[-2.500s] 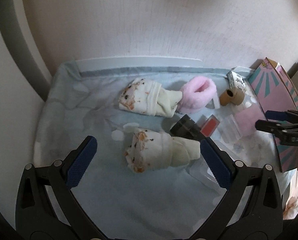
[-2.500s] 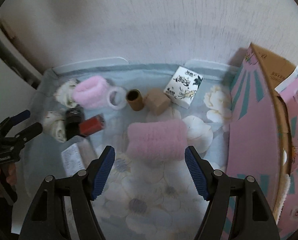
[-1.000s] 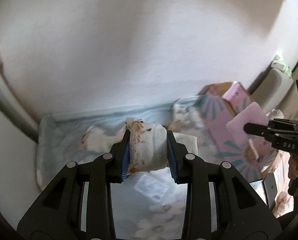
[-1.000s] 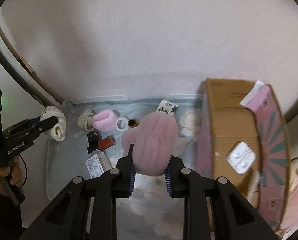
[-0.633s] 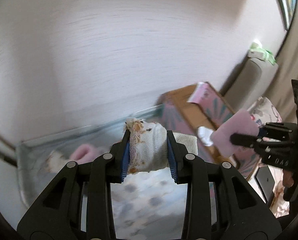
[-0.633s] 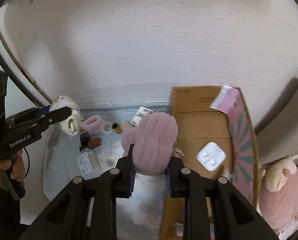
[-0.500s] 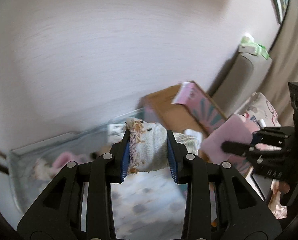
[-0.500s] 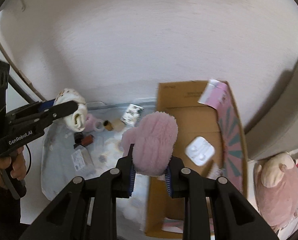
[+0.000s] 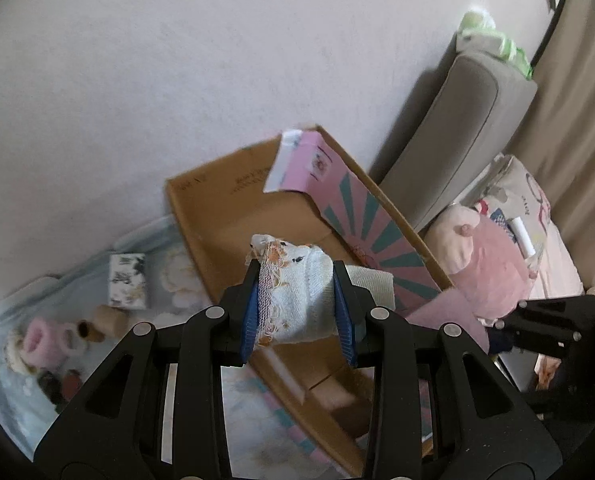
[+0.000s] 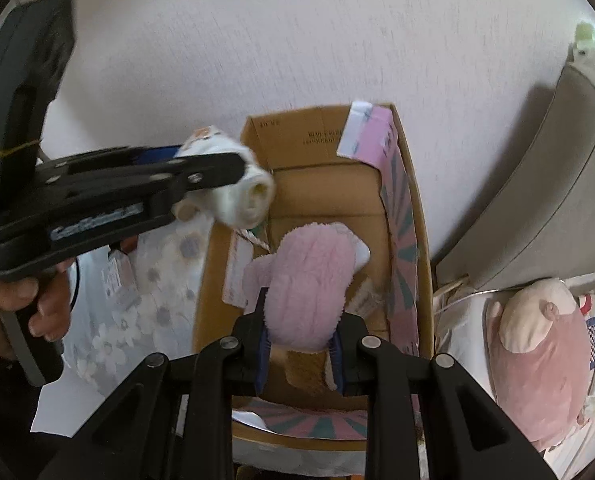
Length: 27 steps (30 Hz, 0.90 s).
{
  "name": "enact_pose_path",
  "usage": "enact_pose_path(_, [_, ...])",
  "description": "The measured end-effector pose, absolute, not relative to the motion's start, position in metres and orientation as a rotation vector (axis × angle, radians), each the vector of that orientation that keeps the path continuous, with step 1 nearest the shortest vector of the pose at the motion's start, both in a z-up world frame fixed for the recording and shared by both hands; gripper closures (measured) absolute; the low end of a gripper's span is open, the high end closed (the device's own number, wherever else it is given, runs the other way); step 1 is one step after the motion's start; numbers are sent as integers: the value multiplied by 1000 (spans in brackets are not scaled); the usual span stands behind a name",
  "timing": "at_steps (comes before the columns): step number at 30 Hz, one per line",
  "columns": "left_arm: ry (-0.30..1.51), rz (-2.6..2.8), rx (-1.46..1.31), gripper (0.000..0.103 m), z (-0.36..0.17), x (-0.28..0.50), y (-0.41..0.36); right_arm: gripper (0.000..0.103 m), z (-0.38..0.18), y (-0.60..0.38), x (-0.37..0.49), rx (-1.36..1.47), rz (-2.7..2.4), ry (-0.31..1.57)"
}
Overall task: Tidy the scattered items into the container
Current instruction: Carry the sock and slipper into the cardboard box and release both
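Observation:
My left gripper (image 9: 297,316) is shut on a rolled white sock (image 9: 293,296) with an orange frayed cuff, held above the left wall of the open cardboard box (image 9: 225,216). In the right wrist view that same left gripper (image 10: 233,178) comes in from the left with the white sock (image 10: 245,196) at the box's left rim. My right gripper (image 10: 299,354) is shut on a fluffy pink sock (image 10: 309,276), which hangs over the inside of the cardboard box (image 10: 413,240).
On the floral cloth (image 9: 17,392) to the left lie a patterned small box (image 9: 127,276), a cardboard tube (image 9: 101,322), a pink fluffy sock (image 9: 37,340) and dark small items. A pink plush toy (image 10: 537,364) and a grey cushion (image 10: 549,184) lie right of the box. A hand (image 10: 25,312) grips the left handle.
Both grippers have carried their socks rightward from the cloth to the box. The pink sock now hangs over the box's inside and the white sock has reached its left rim.

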<state>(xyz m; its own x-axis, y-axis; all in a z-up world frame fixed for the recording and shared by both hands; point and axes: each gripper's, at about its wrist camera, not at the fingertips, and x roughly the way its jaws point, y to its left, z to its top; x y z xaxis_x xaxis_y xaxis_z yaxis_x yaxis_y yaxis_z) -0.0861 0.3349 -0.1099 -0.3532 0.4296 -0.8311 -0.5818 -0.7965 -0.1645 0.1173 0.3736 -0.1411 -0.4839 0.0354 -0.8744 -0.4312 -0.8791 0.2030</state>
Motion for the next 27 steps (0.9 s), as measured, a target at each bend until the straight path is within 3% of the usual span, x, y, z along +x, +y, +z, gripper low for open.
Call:
enact_pose_path(10, [239,2179,-1325,73,-136,-91,359,80,-168,380,121,-1515,2438,598])
enact_pose_path(25, [241,2202,-1298,72,-125,-92,367,80,-167,385,124,-1518,2467,603])
enact_pose_path(27, [210,2187,-1333,69,-126,-93,368,74,-167,385,123,-1507,2458,597])
